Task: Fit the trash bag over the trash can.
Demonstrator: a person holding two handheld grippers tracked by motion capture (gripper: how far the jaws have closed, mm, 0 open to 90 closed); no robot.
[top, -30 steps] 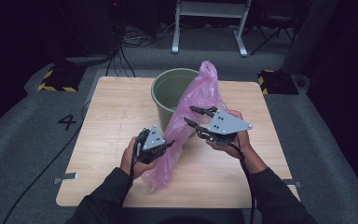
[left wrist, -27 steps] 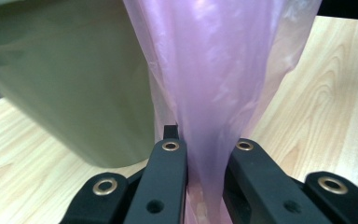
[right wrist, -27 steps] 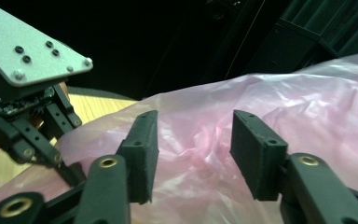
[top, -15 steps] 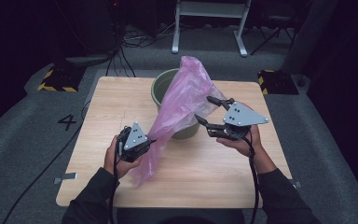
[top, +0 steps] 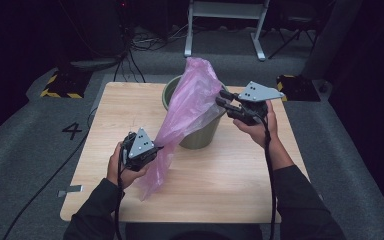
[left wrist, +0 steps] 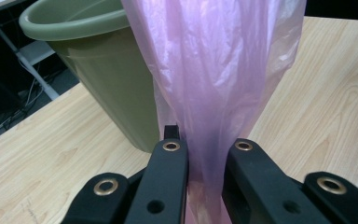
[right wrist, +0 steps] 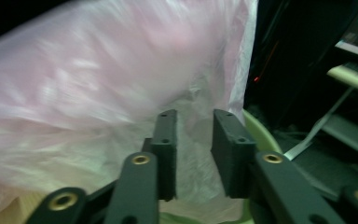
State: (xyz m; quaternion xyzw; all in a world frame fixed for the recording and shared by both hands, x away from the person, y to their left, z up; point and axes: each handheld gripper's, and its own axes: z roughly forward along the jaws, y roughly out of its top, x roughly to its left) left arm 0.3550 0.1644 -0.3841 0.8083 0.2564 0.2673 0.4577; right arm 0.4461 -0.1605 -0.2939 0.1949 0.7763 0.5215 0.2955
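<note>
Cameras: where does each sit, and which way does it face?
High view: above the person's side, looking forward and down at the table; forearms and both tools show.
Left gripper view: on the left tool, looking along its jaws, shut on the bag.
Right gripper view: on the right tool, facing the bag, jaws parted.
All share bag and bin.

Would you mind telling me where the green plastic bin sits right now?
In the high view, the green plastic bin stands upright at the wooden table's far middle, behind the pink plastic bag.
</note>
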